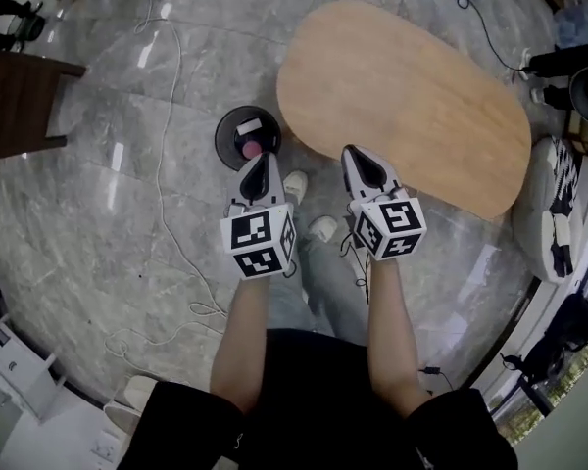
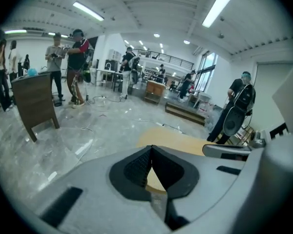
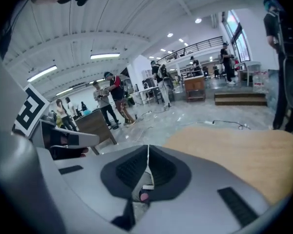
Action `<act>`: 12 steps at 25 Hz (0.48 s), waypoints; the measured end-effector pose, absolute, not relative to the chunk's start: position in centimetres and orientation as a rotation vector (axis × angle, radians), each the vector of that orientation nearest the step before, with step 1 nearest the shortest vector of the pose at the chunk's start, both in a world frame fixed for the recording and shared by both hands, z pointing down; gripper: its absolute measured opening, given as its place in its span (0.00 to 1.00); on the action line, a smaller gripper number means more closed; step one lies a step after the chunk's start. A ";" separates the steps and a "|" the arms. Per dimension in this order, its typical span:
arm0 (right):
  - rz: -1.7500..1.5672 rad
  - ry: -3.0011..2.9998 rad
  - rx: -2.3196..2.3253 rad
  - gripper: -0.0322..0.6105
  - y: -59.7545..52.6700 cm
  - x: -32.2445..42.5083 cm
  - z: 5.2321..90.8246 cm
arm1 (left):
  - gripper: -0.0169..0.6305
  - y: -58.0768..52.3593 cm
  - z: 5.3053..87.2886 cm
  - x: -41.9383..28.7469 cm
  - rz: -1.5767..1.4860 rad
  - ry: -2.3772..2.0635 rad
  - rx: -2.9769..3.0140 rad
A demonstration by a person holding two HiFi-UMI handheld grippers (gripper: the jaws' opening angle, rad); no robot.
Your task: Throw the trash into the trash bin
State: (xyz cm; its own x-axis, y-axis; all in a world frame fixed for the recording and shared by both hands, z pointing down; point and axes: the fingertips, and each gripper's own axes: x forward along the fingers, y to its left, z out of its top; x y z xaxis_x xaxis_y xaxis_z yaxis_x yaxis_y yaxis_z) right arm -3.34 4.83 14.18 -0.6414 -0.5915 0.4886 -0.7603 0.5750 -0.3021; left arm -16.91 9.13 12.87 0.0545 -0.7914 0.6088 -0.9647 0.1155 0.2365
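A round black trash bin [image 1: 225,137] stands on the marble floor beside the oval table. Inside it lie a white piece of trash [image 1: 248,126] and a pink piece [image 1: 249,150]. My left gripper [image 1: 265,158] hangs just above and in front of the bin, its jaws shut with nothing between them; the left gripper view shows its tips [image 2: 151,149] meeting. My right gripper [image 1: 353,153] is raised beside it over the table's near edge, also shut and empty [image 3: 147,150]. Under its jaws, the right gripper view shows the pink trash [image 3: 144,196].
The light wooden oval table [image 1: 412,96] fills the upper right. A dark brown chair [image 1: 15,101] stands at the far left. Cables [image 1: 167,253] trail over the floor. A patterned cushion [image 1: 557,209] lies at the right, and a white unit [image 1: 20,380] at the lower left. People stand far off.
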 end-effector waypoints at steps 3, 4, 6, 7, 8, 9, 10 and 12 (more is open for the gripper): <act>0.791 -2.502 1.274 0.07 4.7 1.2 8.8 | 0.03 8.2 7.7 -12.0 0.276 -1.713 1.787; 0.815 -2.509 1.337 0.07 4.8 2.8 7.2 | 0.03 7.8 6.1 -10.2 0.272 -1.689 1.833; 0.827 -2.510 1.454 0.07 5.3 5.7 4.1 | 0.03 6.9 3.1 -6.7 0.280 -1.640 1.941; 0.822 -2.510 1.509 0.07 5.4 7.1 2.7 | 0.03 6.4 1.6 -5.3 0.284 -1.620 1.995; 0.811 -2.514 1.564 0.07 5.4 8.5 1.1 | 0.03 5.8 0.0 -4.0 0.285 -1.604 2.045; 0.793 -2.521 1.617 0.07 5.4 9.8 -0.4 | 0.03 5.3 -1.5 -2.8 0.284 -1.590 2.091; 0.767 -2.527 1.670 0.07 5.3 11.3 -2.0 | 0.03 4.8 -3.0 -1.7 0.281 -1.576 2.130; 0.697 -2.526 1.773 0.07 5.6 14.2 -5.1 | 0.03 4.2 -5.7 0.6 0.267 -1.543 2.203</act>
State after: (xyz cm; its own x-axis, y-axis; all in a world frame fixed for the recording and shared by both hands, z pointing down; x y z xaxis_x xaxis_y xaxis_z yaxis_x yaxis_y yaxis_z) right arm 14.17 5.62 -5.09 -0.3716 -0.8996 0.2293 -0.8899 0.2748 -0.3640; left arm 0.62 4.23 -5.71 0.3603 -0.8447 0.3959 -0.9286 -0.2841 0.2389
